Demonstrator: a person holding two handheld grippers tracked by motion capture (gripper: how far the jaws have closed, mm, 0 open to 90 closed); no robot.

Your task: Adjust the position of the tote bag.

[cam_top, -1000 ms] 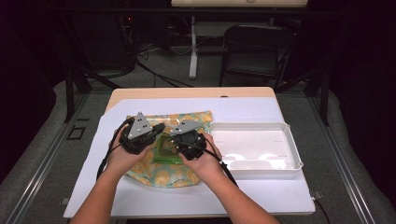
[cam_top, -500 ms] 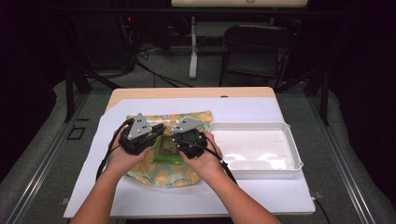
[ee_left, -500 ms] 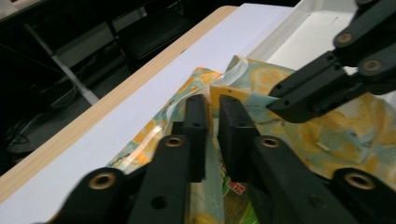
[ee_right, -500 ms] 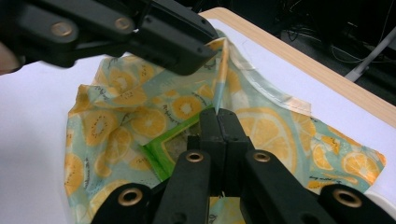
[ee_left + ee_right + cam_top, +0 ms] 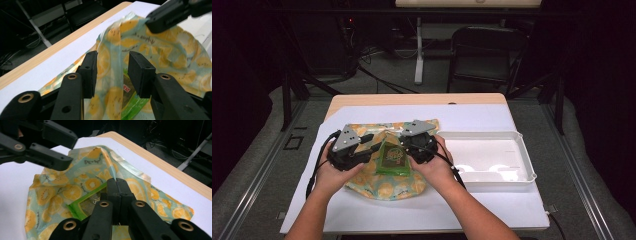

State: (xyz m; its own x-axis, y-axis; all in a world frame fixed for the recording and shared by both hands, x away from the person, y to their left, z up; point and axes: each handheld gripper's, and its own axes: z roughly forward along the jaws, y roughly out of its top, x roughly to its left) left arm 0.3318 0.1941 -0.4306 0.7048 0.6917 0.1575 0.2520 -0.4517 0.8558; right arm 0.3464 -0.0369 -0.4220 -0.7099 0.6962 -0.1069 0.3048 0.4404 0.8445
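One bag: orange-slice-print plastic bag (image 5: 384, 172) on white sheet, green snack packet (image 5: 393, 159) partly inside.
Left gripper (image 5: 112, 72): jaws just opening, bag film between them.
Right gripper (image 5: 117, 185): jaws pinch the bag's edge.
Tray: white plastic tray (image 5: 522, 160).

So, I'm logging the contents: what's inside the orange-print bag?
A green packet shows at the orange-print bag's mouth, with its lower part covered by the bag film. Anything deeper is hidden.

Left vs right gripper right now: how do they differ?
Left gripper: jaws apart, just been opening, the orange-print bag between them, unpinched. Right gripper: jaws shut on the bag's edge, lifting it. Both hover over the bag, either side of the green packet.
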